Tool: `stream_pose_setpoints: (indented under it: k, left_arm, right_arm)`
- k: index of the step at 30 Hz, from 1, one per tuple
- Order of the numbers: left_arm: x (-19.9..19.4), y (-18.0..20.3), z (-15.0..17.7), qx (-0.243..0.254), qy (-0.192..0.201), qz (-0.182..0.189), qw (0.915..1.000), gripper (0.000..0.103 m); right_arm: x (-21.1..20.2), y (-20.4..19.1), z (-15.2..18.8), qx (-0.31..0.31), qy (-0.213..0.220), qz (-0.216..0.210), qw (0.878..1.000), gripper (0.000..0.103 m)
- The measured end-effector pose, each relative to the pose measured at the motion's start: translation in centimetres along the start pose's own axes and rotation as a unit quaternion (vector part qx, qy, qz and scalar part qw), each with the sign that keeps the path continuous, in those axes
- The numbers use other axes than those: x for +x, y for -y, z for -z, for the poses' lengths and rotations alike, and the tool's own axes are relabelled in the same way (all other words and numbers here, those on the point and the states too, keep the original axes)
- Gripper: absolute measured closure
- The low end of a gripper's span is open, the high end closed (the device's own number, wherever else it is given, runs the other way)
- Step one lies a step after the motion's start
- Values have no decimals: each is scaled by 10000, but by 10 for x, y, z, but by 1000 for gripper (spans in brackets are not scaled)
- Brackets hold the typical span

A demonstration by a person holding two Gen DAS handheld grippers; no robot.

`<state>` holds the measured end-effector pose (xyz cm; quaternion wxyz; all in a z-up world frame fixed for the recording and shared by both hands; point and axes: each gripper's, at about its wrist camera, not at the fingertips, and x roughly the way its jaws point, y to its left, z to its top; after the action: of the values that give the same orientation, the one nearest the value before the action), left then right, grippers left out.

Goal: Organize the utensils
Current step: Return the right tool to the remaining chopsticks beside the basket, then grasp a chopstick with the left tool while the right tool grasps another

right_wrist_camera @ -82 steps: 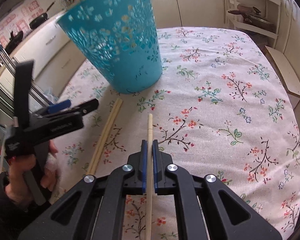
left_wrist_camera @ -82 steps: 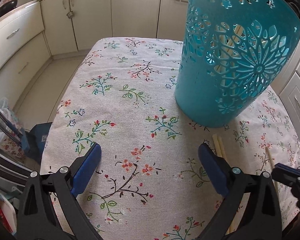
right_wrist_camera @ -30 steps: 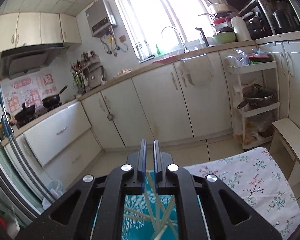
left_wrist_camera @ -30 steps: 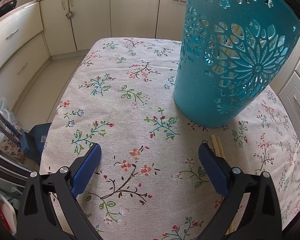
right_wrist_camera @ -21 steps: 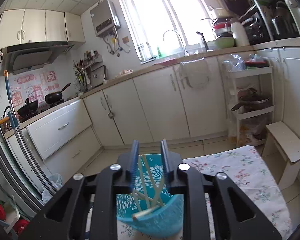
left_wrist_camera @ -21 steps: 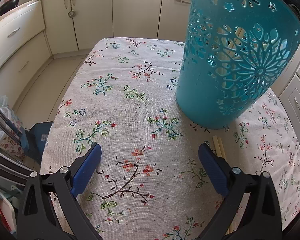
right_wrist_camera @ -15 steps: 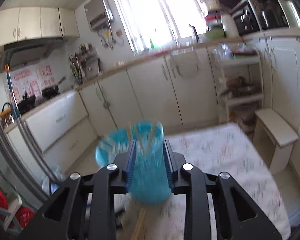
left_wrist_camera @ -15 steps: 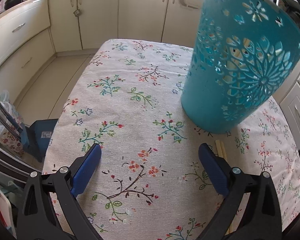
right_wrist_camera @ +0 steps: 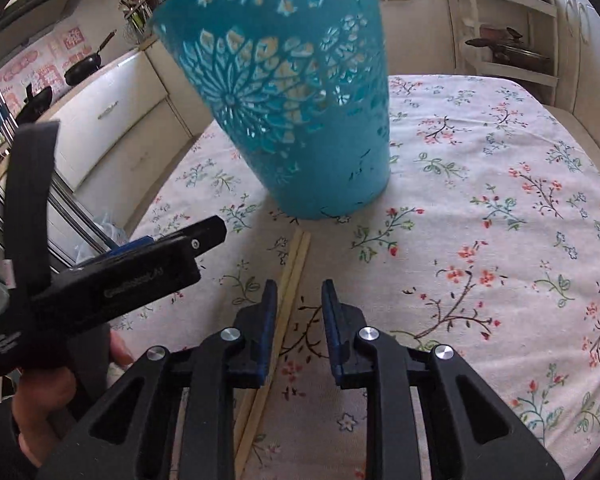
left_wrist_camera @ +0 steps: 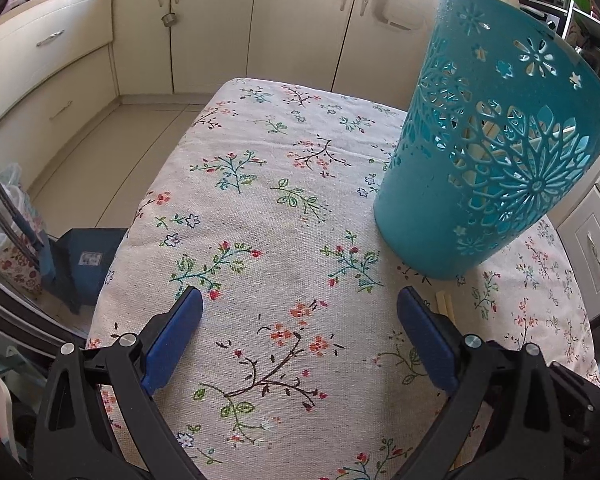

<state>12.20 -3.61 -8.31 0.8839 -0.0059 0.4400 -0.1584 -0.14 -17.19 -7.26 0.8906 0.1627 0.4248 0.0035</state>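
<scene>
A teal cut-out basket (left_wrist_camera: 496, 152) stands upright on the floral tablecloth (left_wrist_camera: 260, 208), with wooden chopsticks showing through its holes; it also shows in the right wrist view (right_wrist_camera: 292, 92). A pair of chopsticks (right_wrist_camera: 290, 276) lies on the cloth in front of the basket; their tips show in the left wrist view (left_wrist_camera: 444, 303). My right gripper (right_wrist_camera: 299, 300) is open and empty, low over the cloth, its left finger just over the chopsticks. My left gripper (left_wrist_camera: 300, 308) is wide open and empty; it also shows at the left of the right wrist view (right_wrist_camera: 172, 248).
Cream kitchen cabinets (left_wrist_camera: 220, 32) surround the table. A blue box (left_wrist_camera: 86, 256) sits on the floor by the table's left edge. A shelf rack with pots (right_wrist_camera: 508, 48) stands at the far right. Pans (right_wrist_camera: 88, 68) rest on the stove counter.
My right gripper dropped its chopstick into the basket, opened, and came back down to the table over the lying pair. My left gripper pulled back slightly, staying open.
</scene>
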Motion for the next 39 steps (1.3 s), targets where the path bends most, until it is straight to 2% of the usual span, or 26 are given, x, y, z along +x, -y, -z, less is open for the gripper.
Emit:
stream_pose_setpoints:
  k: [7,11,15,18,20,24,27,30,33,36,38,39]
  left_arm:
    - [1,0,0,2,-3,13,10000,9]
    - [1,0,0,-18,-6,18,10000,9]
    - [2,3,0,52,-36,24,10000,9]
    - [3,16,1,381,-120,126,9991,9]
    - [1,31,6,790,-172,270,9964,9]
    - [-4,56,15,1187,-183,520,9914,9]
    - [-1,71,19,1328,-285,452,9897,10]
    - [2,77,22,1328,-403,367,9896,19]
    - [0,78,24,1327,-324,295,9902,32]
    - [-2,80,25,1416,-256,238,9893,54]
    - [-4,81,26,1492,-247,351,9879,81]
    - [-4,81,26,1508,-266,403,9874,87]
  right_arm:
    - [4,-10,0,-520,-93,333,9980,86]
    - [-2,-8,5,-870,-204,431,9951,93]
    - [-17,27,9,-687,-156,656,9954,95]
    - [-27,52,12,-450,-62,708,9965,95]
    - [-33,68,14,-208,14,563,9982,95]
    - [-35,78,13,108,61,356,9993,95]
    - [-35,79,13,146,74,302,9994,95]
    - [-34,81,11,222,85,219,9995,95]
    - [-33,81,10,259,94,176,9995,95]
    - [-33,82,9,289,93,136,9994,95]
    - [-33,82,9,305,90,109,9994,95]
    - [-33,81,9,311,88,106,9994,95]
